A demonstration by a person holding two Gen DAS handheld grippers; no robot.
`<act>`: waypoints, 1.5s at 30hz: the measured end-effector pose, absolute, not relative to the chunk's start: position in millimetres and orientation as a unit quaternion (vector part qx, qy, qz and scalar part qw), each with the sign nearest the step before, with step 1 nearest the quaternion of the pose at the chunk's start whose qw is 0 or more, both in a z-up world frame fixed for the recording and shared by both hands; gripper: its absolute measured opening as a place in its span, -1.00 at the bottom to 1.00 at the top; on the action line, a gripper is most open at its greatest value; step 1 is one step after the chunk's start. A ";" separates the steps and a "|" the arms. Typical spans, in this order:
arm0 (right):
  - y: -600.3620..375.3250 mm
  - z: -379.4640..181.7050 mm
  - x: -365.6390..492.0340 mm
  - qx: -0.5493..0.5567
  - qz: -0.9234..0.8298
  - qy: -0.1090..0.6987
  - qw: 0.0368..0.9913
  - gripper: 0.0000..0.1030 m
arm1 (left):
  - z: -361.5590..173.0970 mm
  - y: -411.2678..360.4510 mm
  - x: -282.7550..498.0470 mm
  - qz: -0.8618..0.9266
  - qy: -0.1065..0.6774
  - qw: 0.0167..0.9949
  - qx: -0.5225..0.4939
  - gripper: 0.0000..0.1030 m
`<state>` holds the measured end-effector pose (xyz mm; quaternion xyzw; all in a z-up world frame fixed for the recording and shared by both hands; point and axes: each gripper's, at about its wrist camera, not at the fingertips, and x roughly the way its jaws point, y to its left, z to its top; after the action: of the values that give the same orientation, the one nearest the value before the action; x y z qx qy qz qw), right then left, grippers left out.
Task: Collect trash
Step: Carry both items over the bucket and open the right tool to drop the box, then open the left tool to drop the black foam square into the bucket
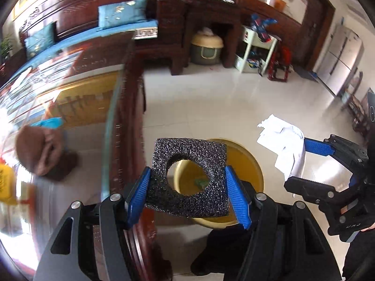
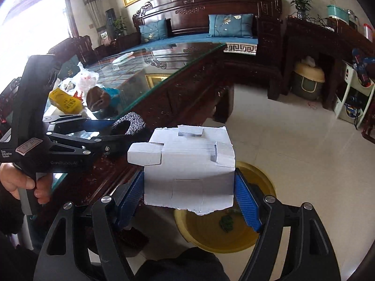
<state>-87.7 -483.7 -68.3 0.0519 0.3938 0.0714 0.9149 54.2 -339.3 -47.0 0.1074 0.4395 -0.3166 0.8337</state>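
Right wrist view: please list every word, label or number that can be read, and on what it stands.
"GenRobot.AI": side of the left gripper, faint.
"Data Acquisition System": its handle, small.
White handwritten sticker on it: unreadable.
Red print on the yellow package: too blurred.
"UMI": right gripper body, upside down, in the left wrist view.

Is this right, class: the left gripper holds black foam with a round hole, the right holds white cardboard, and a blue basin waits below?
Not quite. The basin is yellow, as the right wrist view shows. The left gripper does hold the black foam, and the right gripper the white cardboard.
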 end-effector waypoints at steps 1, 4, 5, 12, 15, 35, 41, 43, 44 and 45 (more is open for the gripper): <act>-487.4 -71.5 -88.7 0.052 0.068 0.398 0.913 0.40 | -49.2 -345.9 54.2 -0.319 0.441 0.831 0.111 0.22; -500.7 -82.0 -86.5 0.053 0.058 0.408 0.909 0.41 | -56.9 -360.2 57.2 -0.321 0.449 0.826 0.119 0.22; -504.8 -85.7 -85.2 0.056 0.057 0.412 0.908 0.40 | -59.9 -363.1 56.5 -0.320 0.451 0.824 0.122 0.22; -524.5 -100.6 -76.7 0.064 0.050 0.426 0.901 0.41 | -72.6 -383.5 63.8 -0.313 0.466 0.817 0.132 0.22; -525.7 -102.0 -72.9 0.056 0.040 0.426 0.902 0.63 | -74.3 -388.7 64.6 -0.312 0.469 0.815 0.135 0.22; -551.2 -98.3 -91.8 0.073 0.015 0.420 0.904 0.63 | -81.5 -427.7 58.9 -0.343 0.478 0.794 0.152 0.22; -560.5 -99.1 -98.8 0.079 0.000 0.423 0.903 0.63 | -84.4 -443.5 62.8 -0.365 0.484 0.783 0.137 0.50; -562.2 -99.4 -100.4 0.080 -0.002 0.423 0.903 0.63 | -83.1 -446.0 60.8 -0.364 0.479 0.786 0.143 0.50; -561.9 -99.3 -100.8 0.080 -0.002 0.423 0.903 0.63 | -82.3 -446.5 59.1 -0.364 0.475 0.787 0.147 0.51; -560.8 -99.3 -101.5 0.080 -0.002 0.423 0.903 0.63 | -81.2 -446.6 57.5 -0.364 0.472 0.789 0.151 0.51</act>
<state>-101.5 -560.8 -99.3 0.0798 0.4231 -0.0016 0.9026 57.5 -446.6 -81.2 0.1512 0.4718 -0.3642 0.7886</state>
